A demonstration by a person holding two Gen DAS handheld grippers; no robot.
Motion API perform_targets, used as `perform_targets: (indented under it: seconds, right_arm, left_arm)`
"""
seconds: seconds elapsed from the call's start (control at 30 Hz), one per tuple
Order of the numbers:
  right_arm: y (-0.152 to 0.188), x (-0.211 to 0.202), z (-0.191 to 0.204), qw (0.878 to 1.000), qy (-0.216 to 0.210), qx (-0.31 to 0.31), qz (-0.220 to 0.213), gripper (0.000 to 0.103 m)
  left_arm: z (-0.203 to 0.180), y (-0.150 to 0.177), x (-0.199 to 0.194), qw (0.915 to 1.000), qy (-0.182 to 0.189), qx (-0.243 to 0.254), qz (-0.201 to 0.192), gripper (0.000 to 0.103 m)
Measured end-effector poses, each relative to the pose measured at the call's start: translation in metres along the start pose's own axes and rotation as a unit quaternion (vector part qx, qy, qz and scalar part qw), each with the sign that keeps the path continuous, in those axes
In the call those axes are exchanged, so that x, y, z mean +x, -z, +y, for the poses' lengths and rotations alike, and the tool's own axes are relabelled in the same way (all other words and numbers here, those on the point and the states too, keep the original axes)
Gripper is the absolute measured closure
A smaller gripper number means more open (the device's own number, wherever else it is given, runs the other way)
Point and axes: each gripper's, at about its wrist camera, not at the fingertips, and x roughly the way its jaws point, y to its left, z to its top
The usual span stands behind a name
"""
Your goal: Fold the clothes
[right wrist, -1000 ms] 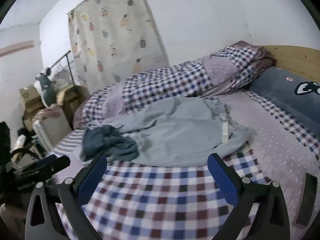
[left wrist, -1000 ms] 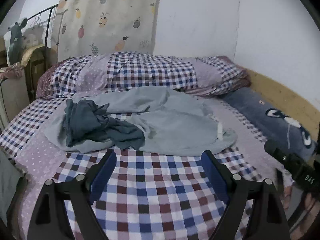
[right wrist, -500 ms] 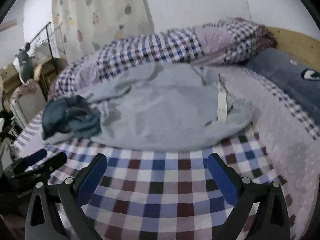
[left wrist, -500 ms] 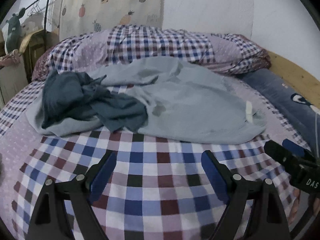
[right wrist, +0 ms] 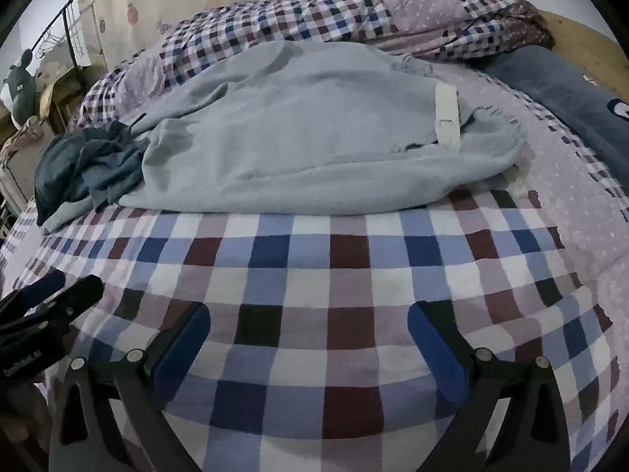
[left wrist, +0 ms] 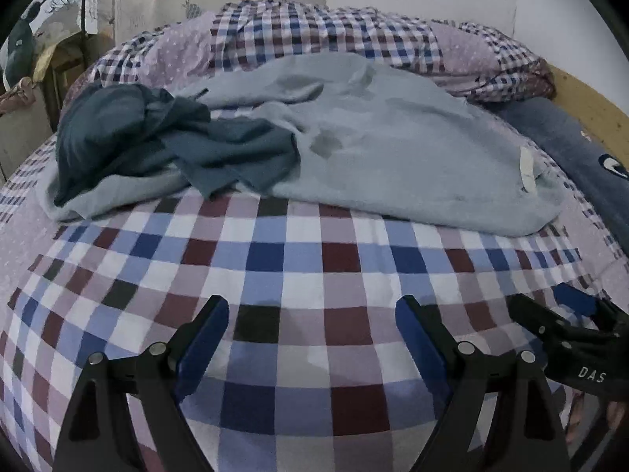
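On the checked bedspread [left wrist: 298,259], your left gripper [left wrist: 312,328] and right gripper [right wrist: 308,332] hover with jaws spread wide, holding nothing. Beyond them lies the light blue garment [right wrist: 306,126], unfolded, with the dark blue garment [left wrist: 157,141] crumpled on its left edge.

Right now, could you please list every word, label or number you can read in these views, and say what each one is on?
"DAS": white letters on the black body of the right gripper, seen in the left wrist view.
White lettering on the left gripper, in the right wrist view: too blurred to read.
White tag on the light grey garment: no legible print.
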Motion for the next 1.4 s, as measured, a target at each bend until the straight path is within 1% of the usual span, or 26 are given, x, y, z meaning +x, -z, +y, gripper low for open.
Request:
perform_targets:
  seconds: [0.1,0.23,0.37,0.5,0.73,0.9,1.03,1.4]
  right_arm:
    - [0.003,0.009,0.001,1.000,0.006,-0.003,0.016,0.000]
    - [0.006,0.012,0.006,0.999,0.026,-0.017,0.014,0.000]
    - [0.008,0.013,0.006,0.999,0.032,-0.017,0.009,0.000]
    - [0.008,0.014,0.009,0.999,0.038,-0.016,0.009,0.000]
    - [0.007,0.017,0.010,0.999,0.041,-0.018,0.008,0.000]
    - [0.006,0.017,0.009,0.999,0.041,-0.018,0.007,0.000]
    - [0.007,0.018,0.009,0.999,0.041,-0.019,0.007,0.000]
    - [0.007,0.017,0.008,0.999,0.040,-0.019,0.007,0.000]
  left_arm:
    - [-0.001,0.002,0.010,0.9999,-0.007,0.004,0.015,0.012]
    - [-0.007,0.005,0.015,0.9995,-0.017,0.018,0.017,0.008]
    - [-0.006,0.005,0.016,0.9996,-0.011,0.018,0.019,0.005]
    - [-0.008,0.005,0.018,0.9993,-0.021,0.022,0.020,0.001]
    - [-0.009,0.004,0.020,0.9992,-0.024,0.021,0.024,0.001]
    - [-0.005,0.002,0.023,0.9994,-0.014,0.013,0.027,0.001]
    - [-0.008,0.003,0.023,0.9993,-0.023,0.015,0.027,0.001]
    - [-0.007,0.004,0.023,0.9994,-0.020,0.014,0.025,0.001]
